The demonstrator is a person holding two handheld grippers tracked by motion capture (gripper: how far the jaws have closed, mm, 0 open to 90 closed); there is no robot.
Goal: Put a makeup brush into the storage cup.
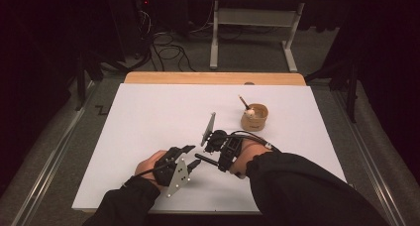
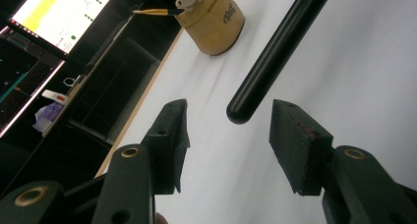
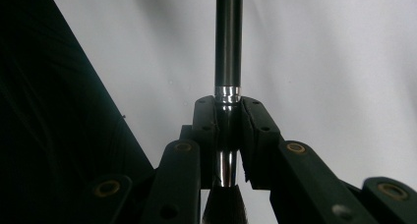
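At the near edge of the white table (image 1: 148, 117), two dark-sleeved forearms come in from below, each hand carrying a gripper. The left gripper (image 1: 187, 149) lies low over the sheet and points toward the right one; in the left gripper view its jaws stand apart, with the rounded black end of a pen (image 2: 275, 57) lying in the gap, nearer the right pad (image 2: 290, 135) but touching neither. The right gripper (image 1: 212, 160) points back toward the left, and in the right gripper view its jaws are clamped on the pen (image 3: 228, 47) just below a shiny metal ring (image 3: 228, 92), the dark barrel running straight out beyond the pads. From above, the pen (image 1: 205, 160) shows as a short black rod held level between the two grippers, above the table. A grey three-cornered plate (image 1: 178, 175) sits on the left gripper, and another (image 1: 209, 129) stands tilted up on the right one. Farther off, to the right and well apart from the hands, a tan cup (image 1: 254, 118) stands upright on the sheet, with a pencil (image 1: 243, 102) and a small pale thing sticking out of it. Beyond the sheet runs the wooden table rim (image 1: 213, 78).
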